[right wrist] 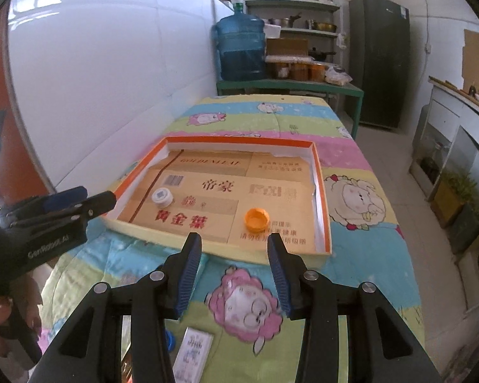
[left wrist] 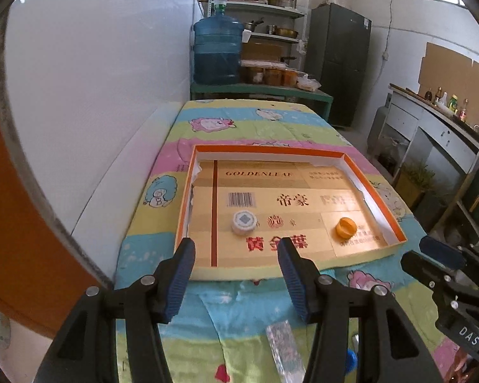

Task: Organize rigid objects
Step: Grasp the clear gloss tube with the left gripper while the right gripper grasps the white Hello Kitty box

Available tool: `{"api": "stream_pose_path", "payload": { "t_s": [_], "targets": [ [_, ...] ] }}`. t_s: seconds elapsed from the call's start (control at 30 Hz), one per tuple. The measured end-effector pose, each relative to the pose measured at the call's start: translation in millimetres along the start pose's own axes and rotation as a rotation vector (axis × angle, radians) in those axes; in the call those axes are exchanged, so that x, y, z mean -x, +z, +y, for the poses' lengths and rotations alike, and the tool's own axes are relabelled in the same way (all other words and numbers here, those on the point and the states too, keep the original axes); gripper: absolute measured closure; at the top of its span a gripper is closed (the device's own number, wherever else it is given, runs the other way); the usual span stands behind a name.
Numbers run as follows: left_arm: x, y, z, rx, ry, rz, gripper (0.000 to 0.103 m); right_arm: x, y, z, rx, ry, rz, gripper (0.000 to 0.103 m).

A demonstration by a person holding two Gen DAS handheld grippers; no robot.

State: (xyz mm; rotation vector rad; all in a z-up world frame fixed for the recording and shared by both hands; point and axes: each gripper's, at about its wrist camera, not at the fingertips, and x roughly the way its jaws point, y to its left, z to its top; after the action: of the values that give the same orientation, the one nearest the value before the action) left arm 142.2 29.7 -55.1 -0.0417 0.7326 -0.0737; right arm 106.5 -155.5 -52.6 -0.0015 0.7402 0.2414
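An orange-rimmed shallow box (left wrist: 271,150) (right wrist: 322,188) lined with gold cardboard lies on the table. Inside it sit a white round cap (left wrist: 243,222) (right wrist: 161,197) at the left and an orange cap (left wrist: 345,228) (right wrist: 256,218) at the right. My left gripper (left wrist: 236,257) is open and empty, hovering at the box's near edge. My right gripper (right wrist: 234,249) is open and empty, also at the near edge, just short of the orange cap. A flat silvery rectangular piece (left wrist: 284,351) (right wrist: 193,354) and a blue cap (right wrist: 170,340) lie on the cloth below the grippers.
The table wears a colourful cartoon-sheep cloth (left wrist: 255,121) (right wrist: 361,198). A white wall panel (left wrist: 95,95) runs along the left. A blue water jug (left wrist: 217,51) and shelves stand beyond the table's far end. A counter (left wrist: 447,127) lies to the right.
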Motion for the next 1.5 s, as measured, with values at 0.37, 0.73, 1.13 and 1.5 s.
{"api": "stream_pose_path", "payload": {
  "t_s": [0.37,0.73,1.13,1.5],
  "targets": [
    [26.2,-21.7,-0.8,0.013,0.009,0.015,0.049,23.7,-31.7,1.2,-0.048,-0.017,0.039,0.059],
    [54.6,-42.9,-4.2,0.004,-0.015,-0.01,0.049,46.8,-52.1,10.5,-0.037,-0.012,0.035,0.059],
    [41.1,-71.9,-16.0,-0.003,-0.042,0.058,0.049,32.4,-78.1,27.2,-0.043,0.019,0.111,0.059],
    [4.2,-82.4,-29.3,-0.031,-0.039,0.157,0.049,2.5,-86.6,30.9,-0.065,0.046,0.193,0.059]
  ]
}}
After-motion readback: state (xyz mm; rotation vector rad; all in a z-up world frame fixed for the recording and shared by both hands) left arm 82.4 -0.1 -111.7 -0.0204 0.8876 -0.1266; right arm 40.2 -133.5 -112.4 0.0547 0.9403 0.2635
